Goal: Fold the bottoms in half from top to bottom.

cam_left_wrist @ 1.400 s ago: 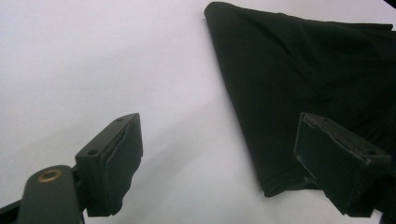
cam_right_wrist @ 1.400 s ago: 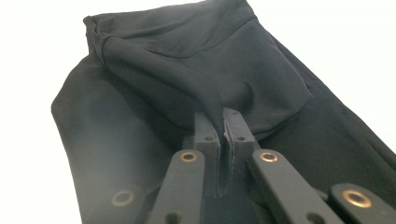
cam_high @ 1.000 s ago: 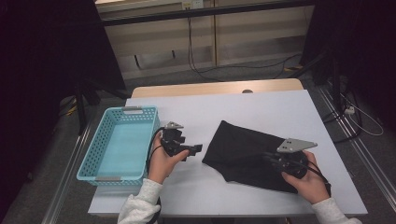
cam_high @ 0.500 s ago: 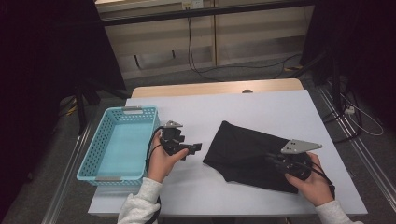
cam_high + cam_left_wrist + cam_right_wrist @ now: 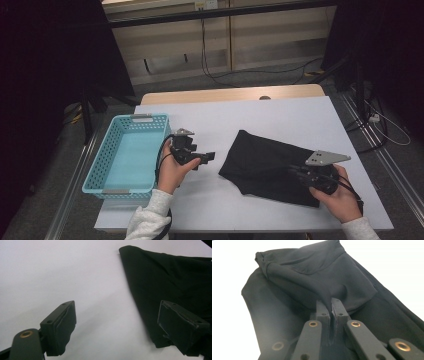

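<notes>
basket [image 5: 125,157] far left of black cloth [image 5: 270,165] | left gripper [image 5: 207,157] jaws wide, empty, just left of cloth | right gripper [image 5: 331,305] pinches cloth's near-right fold | risk: thin pinch slips when lifted

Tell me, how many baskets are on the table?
1: the blue basket stands at the table's left edge, beside the left gripper. None seems hidden.
</notes>
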The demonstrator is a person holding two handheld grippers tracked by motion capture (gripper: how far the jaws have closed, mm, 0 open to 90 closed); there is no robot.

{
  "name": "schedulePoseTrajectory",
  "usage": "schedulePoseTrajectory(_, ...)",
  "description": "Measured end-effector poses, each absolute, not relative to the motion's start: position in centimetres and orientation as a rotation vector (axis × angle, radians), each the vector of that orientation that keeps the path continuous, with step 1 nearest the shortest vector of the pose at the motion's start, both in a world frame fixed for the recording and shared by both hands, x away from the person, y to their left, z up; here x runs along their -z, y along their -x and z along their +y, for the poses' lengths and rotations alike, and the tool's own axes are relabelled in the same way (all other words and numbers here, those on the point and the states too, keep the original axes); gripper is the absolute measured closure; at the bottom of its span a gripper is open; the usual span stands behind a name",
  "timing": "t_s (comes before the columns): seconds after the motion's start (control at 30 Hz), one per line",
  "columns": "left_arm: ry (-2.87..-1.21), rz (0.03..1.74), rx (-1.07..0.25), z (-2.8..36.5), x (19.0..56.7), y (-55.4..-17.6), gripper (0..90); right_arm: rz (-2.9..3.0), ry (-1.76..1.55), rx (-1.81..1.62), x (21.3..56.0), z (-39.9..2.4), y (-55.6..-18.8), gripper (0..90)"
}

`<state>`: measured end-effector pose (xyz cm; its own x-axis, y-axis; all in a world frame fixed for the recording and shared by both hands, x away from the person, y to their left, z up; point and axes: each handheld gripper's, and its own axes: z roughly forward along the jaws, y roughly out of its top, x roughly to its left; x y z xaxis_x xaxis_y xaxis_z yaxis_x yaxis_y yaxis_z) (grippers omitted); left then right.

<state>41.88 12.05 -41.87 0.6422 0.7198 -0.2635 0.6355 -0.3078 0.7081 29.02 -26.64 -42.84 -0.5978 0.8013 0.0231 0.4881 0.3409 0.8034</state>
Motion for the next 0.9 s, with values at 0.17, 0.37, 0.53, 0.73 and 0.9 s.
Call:
schedulePoseTrajectory(0.17, -2.039, 1.051, -0.124, 12.0, 41.9, -42.0, 15.3, 2.223, -1.153, -1.137, 42.9, -27.3, -28.7, 86.9)
schedulePoseTrajectory(0.37, -2.036, 1.053, -0.129, 11.8, 41.9, -42.0, 15.2, 2.226, -1.162, -1.130, 43.0, -27.6, -28.4, 86.9)
schedulePoseTrajectory(0.53, -2.044, 1.047, -0.127, 11.8, 42.0, -42.1, 15.2, 2.220, -1.169, -1.133, 42.9, -27.8, -28.1, 86.9)
schedulePoseTrajectory(0.73, -2.042, 1.047, -0.126, 11.8, 41.9, -42.1, 15.2, 2.210, -1.183, -1.134, 43.0, -28.3, -27.9, 86.9)
schedulePoseTrajectory(0.9, -2.039, 1.050, -0.125, 11.7, 41.9, -42.0, 15.2, 2.208, -1.191, -1.130, 43.0, -28.5, -27.8, 86.9)
